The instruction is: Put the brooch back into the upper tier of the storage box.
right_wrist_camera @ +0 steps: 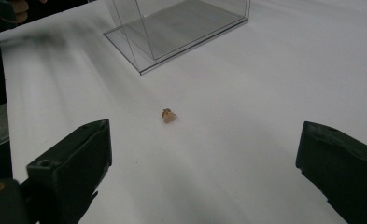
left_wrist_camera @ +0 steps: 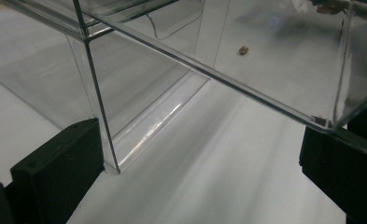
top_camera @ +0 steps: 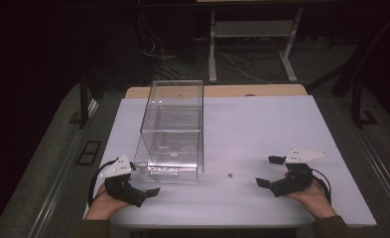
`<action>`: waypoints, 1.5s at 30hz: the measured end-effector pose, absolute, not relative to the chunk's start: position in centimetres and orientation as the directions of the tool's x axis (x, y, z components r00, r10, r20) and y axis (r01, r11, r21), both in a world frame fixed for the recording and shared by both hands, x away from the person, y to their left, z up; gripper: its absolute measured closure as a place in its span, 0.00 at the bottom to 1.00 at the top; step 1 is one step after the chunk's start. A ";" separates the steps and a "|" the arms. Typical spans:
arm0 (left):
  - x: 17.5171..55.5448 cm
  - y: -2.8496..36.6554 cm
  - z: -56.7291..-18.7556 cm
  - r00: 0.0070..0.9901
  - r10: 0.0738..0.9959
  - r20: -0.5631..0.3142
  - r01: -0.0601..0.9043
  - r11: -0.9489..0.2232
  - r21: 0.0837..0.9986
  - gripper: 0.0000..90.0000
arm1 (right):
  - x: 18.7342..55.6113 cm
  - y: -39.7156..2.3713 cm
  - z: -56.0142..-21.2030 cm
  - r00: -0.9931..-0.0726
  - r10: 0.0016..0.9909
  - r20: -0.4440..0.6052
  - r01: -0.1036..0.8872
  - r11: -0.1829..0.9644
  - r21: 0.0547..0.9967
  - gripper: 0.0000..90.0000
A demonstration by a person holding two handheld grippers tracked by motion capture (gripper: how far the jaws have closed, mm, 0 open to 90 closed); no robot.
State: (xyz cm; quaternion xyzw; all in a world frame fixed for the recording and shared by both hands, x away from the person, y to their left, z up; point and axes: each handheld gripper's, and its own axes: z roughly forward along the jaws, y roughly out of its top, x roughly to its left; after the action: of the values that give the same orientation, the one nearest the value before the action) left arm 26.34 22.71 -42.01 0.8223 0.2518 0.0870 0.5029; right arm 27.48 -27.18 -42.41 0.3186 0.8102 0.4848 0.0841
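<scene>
A clear acrylic box (top_camera: 175, 131) with an inner shelf stands left of centre on the white table (top_camera: 262, 124). A tiny tan crumb-like piece (top_camera: 229, 174) lies to the right of the box's near end. My left gripper (top_camera: 145, 179) is open at the box's near left corner. In the left gripper view that gripper (left_wrist_camera: 200, 186) has the box's corner (left_wrist_camera: 102, 116) between its spread jaws, and the tan piece (left_wrist_camera: 243, 49) shows through the wall. My right gripper (top_camera: 268, 171) is open, a short way right of the piece. In the right gripper view the piece (right_wrist_camera: 168, 115) lies ahead of the gripper (right_wrist_camera: 204, 177), with the box (right_wrist_camera: 181, 28) beyond.
Bare wood of the table's far edge (top_camera: 217, 90) shows behind the white sheet. Beyond it stand a white desk frame (top_camera: 252, 44) and loose cables (top_camera: 167, 59) on the floor. Dark floor surrounds the table on both sides.
</scene>
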 end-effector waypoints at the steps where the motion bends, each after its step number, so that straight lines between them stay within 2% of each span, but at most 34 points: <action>1: 26.3 22.7 -42.0 0.857 0.502 -0.111 0.328 -0.366 0.871 0.00 | 27.5 -27.1 -42.4 -0.784 0.596 0.173 0.435 0.328 0.839 0.04; 45: 26.3 22.8 -41.9 0.857 0.501 -0.121 0.332 -0.357 0.873 0.00 | 29.8 -24.0 -41.7 -0.817 0.545 0.190 0.420 0.337 0.842 0.04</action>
State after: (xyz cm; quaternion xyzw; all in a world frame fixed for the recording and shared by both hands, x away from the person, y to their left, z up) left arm 26.27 22.83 -41.92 0.8194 0.2542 0.0832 0.5070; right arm 29.80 -23.98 -41.71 0.2959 0.8152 0.4938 0.0630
